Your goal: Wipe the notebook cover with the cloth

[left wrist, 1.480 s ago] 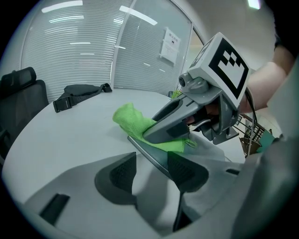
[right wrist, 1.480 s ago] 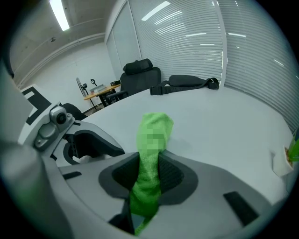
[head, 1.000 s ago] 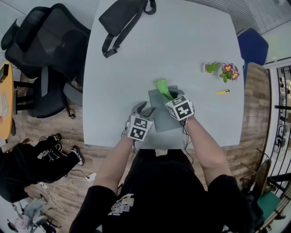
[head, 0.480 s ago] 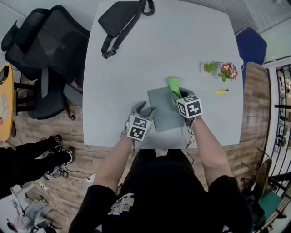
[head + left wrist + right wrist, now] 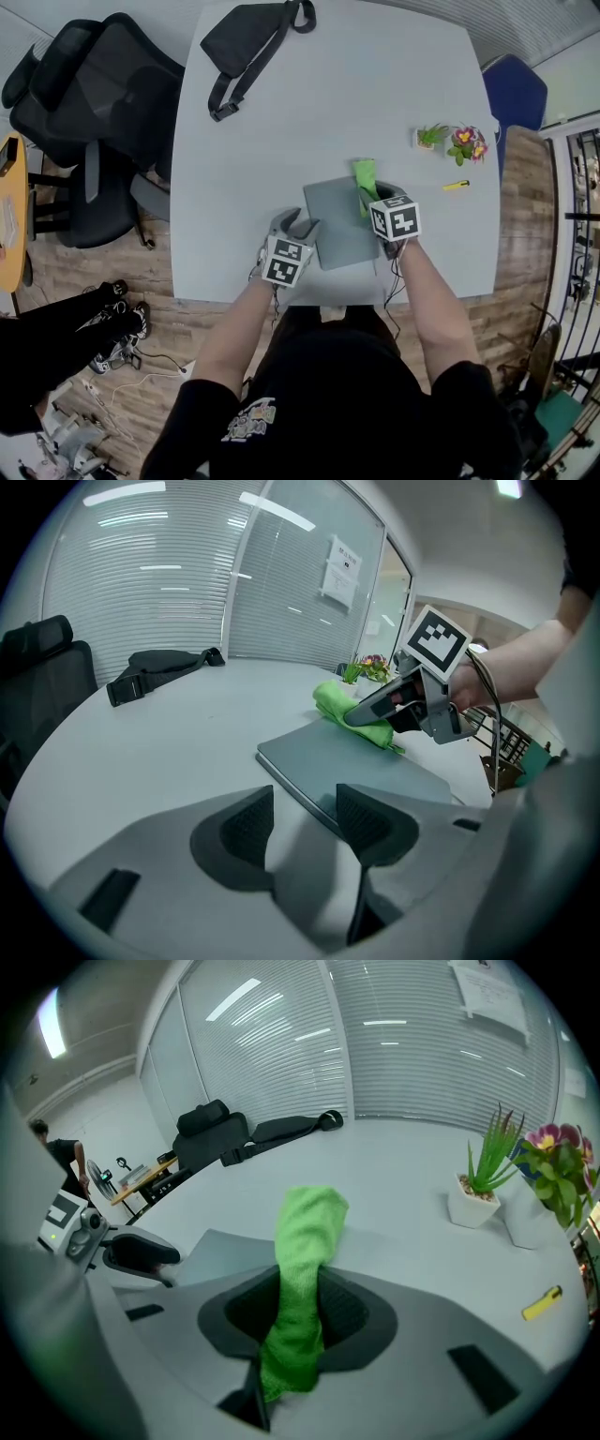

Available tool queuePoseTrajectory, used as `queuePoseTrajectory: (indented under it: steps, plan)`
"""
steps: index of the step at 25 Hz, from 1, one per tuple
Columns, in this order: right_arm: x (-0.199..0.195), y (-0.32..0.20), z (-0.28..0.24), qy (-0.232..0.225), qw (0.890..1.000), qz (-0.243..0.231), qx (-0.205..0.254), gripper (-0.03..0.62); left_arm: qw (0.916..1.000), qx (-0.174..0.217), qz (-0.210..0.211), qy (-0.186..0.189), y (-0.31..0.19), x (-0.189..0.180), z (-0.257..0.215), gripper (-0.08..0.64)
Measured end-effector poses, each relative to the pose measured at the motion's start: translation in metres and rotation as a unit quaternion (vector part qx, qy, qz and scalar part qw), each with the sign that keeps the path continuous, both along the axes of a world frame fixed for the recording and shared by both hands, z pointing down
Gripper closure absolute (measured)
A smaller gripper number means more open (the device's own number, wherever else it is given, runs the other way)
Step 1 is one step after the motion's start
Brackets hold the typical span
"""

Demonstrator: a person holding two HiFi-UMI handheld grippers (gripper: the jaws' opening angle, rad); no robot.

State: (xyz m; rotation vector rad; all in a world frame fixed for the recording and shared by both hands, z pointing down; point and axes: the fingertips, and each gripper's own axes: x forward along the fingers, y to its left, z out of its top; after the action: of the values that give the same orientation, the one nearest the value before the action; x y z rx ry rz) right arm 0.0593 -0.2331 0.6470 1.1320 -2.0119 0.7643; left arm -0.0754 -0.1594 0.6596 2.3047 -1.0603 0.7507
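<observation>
A grey notebook [image 5: 340, 221] lies flat on the white table, near the front edge. My right gripper [image 5: 376, 191] is shut on a green cloth [image 5: 365, 178], which hangs over the notebook's far right edge; the right gripper view shows the cloth [image 5: 302, 1279] pinched between the jaws. My left gripper [image 5: 298, 228] rests at the notebook's left edge, open, with nothing between its fingers. In the left gripper view the notebook [image 5: 356, 771] lies just past the jaws [image 5: 302, 817], and the cloth [image 5: 349, 712] sits on its far corner.
A black bag [image 5: 251, 43] lies at the table's far left. Two small potted plants [image 5: 455, 142] and a yellow marker [image 5: 458, 186] sit to the right. Black office chairs [image 5: 89, 103] stand left of the white table [image 5: 309, 103]. A person [image 5: 56, 337] stands at lower left.
My right gripper has carried the cloth from the notebook's far middle rightward to its far right edge. The left gripper has stayed put.
</observation>
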Motion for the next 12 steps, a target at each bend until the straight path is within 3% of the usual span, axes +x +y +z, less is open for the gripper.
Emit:
queuePoseTrajectory:
  steps: [4,12]
  plan:
    - [-0.010,0.005,-0.007,-0.004,1.000,-0.020,0.014,0.482,1.0000,-0.007,0.000,-0.001,0.001,0.000,0.000,0.348]
    - [-0.077,0.032,-0.019,-0.045,0.992,-0.118,0.014,0.482,1.0000,-0.001,0.000,0.001,0.000,0.001,0.002,0.348]
